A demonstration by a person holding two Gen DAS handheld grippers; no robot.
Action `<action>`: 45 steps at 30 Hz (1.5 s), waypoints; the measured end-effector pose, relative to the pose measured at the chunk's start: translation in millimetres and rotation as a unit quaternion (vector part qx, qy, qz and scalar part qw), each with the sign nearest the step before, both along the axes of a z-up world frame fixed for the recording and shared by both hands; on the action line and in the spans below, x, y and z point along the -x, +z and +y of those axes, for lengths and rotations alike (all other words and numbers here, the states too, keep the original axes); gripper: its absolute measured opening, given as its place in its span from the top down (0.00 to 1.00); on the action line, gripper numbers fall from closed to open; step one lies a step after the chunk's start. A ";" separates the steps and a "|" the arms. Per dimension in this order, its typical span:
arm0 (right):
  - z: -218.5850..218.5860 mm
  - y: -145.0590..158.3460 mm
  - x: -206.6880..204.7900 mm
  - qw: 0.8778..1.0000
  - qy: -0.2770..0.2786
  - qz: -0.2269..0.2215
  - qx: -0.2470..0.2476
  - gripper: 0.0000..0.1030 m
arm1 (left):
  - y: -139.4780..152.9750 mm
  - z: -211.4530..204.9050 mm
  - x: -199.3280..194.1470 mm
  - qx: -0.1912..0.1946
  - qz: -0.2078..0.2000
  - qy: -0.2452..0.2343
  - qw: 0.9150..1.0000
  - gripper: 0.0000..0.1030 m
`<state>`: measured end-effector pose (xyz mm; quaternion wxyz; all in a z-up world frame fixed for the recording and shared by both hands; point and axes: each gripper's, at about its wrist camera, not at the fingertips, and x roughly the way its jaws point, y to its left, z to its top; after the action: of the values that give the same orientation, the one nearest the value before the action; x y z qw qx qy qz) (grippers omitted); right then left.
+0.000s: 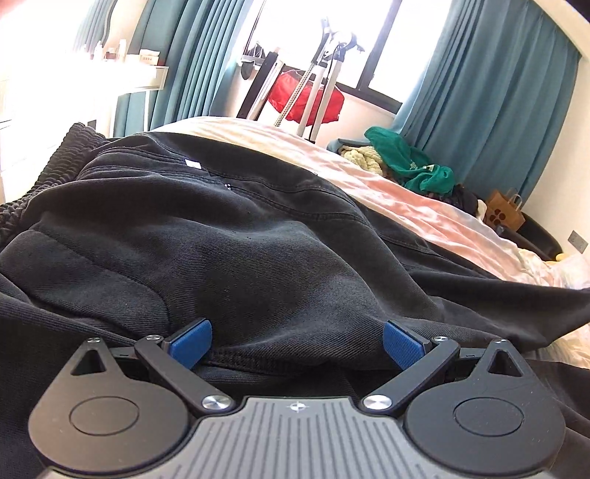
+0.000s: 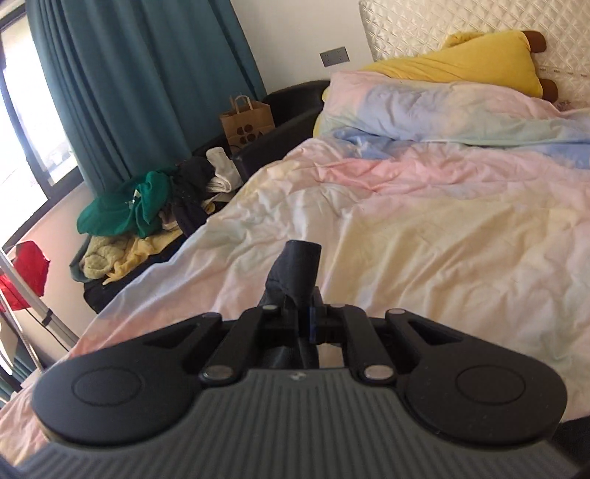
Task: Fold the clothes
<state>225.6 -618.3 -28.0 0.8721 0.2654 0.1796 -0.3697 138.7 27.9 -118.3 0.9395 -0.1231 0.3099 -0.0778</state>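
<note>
A wide bed (image 2: 442,228) fills both views, its quilt crumpled and soft, washed in pale pink, yellow and blue; a second fold of the same quilt is heaped toward the quilted cream headboard (image 2: 479,33), where a yellow pillow (image 2: 461,62) leans. Teal curtains (image 1: 479,92) hang in heavy pleats beside a bright window (image 1: 416,40); a red cloth (image 1: 306,99) drapes on a metal stand below the sill. Beside the bed lies a loose pile of laundry (image 2: 147,206), green, black, white and fuzzy yellow, and a brown paper bag (image 2: 247,121) with handles stands behind it against a dark seat.

The black garment (image 1: 221,228) spreads over the near part of the bed in the left wrist view; it is thick, twilled cloth with raised seams and a ribbed, gathered band at the far left edge. The left gripper (image 1: 295,344) rests on it with its blue pads wide apart, a hemmed fold bulging between them but not pinched. The right gripper (image 2: 306,317) is closed tight on a bunched corner of the same dark cloth (image 2: 295,272), which sticks up past its fingers above the quilt.
</note>
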 end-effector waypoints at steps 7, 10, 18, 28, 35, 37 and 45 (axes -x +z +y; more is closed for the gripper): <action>-38.2 -70.6 33.0 0.998 -0.022 0.054 -0.034 0.92 | -1.2 -1.4 -0.7 -0.012 0.000 -0.008 1.000 0.03; -50.1 -113.9 55.6 0.993 -0.032 0.059 -0.092 0.90 | -2.4 -1.1 -1.5 -0.016 0.001 -0.007 1.000 0.03; -44.6 -100.1 130.0 0.980 -0.025 -0.061 -0.188 0.55 | 0.4 -1.5 3.2 -0.025 0.000 -0.004 1.000 0.03; 18.7 -85.3 260.6 0.942 -0.172 -0.151 -0.246 0.33 | 24.0 10.0 46.4 0.013 -0.002 -0.020 1.000 0.03; 43.9 -116.3 302.7 0.910 -0.210 -0.175 -0.311 0.33 | 55.6 30.6 105.5 0.011 -0.020 -0.027 0.999 0.03; 39.1 -128.4 308.8 0.897 -0.220 -0.178 -0.339 0.33 | 64.8 35.3 117.3 0.004 -0.025 -0.024 0.999 0.03; 9.3 -145.3 301.6 0.921 -0.185 -0.174 -0.294 0.43 | 71.4 62.9 150.6 0.010 -0.022 0.004 1.000 0.03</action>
<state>-76.0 -609.1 -173.3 0.6886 0.5986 0.0732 -0.4027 -11.9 90.8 -46.8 0.9451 -0.1320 0.2881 -0.0801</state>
